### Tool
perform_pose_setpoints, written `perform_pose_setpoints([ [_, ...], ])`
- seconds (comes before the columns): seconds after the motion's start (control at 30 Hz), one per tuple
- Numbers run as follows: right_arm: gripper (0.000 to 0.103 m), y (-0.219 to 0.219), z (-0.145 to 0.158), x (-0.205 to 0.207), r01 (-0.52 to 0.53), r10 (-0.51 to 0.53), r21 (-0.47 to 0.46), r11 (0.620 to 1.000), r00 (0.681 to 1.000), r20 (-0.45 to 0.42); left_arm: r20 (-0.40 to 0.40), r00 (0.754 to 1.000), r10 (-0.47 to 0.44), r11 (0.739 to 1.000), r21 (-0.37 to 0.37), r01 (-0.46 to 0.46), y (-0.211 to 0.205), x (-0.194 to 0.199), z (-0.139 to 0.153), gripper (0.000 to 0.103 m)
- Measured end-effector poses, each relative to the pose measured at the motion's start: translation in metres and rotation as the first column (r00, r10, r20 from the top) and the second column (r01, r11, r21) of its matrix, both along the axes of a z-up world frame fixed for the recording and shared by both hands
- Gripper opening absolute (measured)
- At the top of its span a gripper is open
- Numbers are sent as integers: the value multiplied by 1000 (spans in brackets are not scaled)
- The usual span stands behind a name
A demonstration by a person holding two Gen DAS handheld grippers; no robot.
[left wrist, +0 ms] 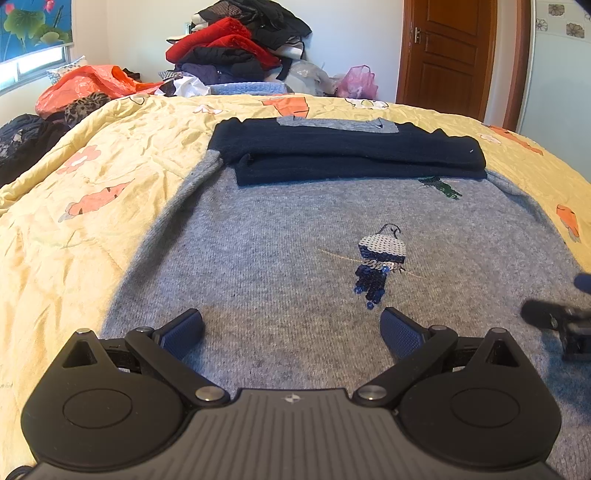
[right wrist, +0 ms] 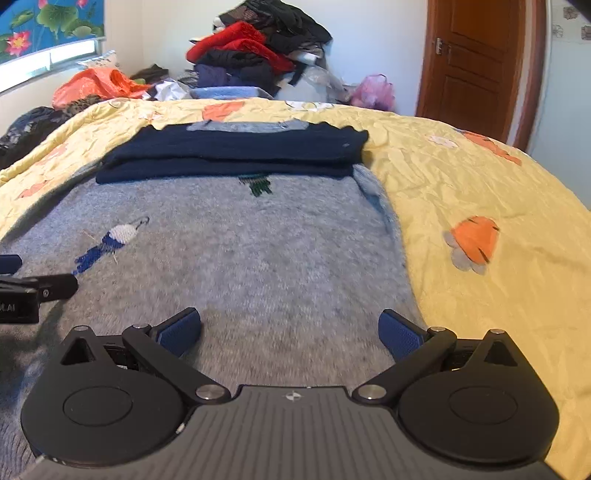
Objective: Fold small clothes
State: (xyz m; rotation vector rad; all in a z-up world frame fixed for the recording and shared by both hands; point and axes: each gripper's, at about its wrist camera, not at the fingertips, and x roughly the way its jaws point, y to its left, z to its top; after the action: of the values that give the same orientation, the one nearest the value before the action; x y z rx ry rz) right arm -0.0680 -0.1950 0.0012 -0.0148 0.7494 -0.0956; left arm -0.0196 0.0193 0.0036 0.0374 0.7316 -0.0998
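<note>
Grey sweater (left wrist: 280, 236) lengthwise, collar away; left tongs (left wrist: 293, 328), right tongs (right wrist: 290, 328) spread.

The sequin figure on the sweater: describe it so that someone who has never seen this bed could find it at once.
Start at the yellow quilt with orange flowers, where a grey sweater lies flat, its navy sleeves folded across the far end. On the grey front sits the sequin figure, white on top with dark blue sequins trailing below. The only other motif, a green patch, sits by the sleeves.

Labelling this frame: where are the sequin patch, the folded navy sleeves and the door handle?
sequin patch (left wrist: 380, 254), left wrist view, white upper part.
folded navy sleeves (left wrist: 351, 155), left wrist view, middle.
door handle (left wrist: 418, 36), left wrist view, metal lever.
</note>
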Motion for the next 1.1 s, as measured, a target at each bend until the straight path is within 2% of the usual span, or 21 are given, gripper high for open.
perform_pose_setpoints([
  [0.1, 103, 3, -1, -13, -14, 14, -2, 1000, 1000, 14, 0, 1000, 2, 1000, 2, -2, -1, 0, 0, 103],
  [1.1, 103, 1, -2, -8, -13, 13, 6, 1000, 1000, 14, -1, 1000, 0, 1000, 2, 0, -1, 0, 0, 103],
])
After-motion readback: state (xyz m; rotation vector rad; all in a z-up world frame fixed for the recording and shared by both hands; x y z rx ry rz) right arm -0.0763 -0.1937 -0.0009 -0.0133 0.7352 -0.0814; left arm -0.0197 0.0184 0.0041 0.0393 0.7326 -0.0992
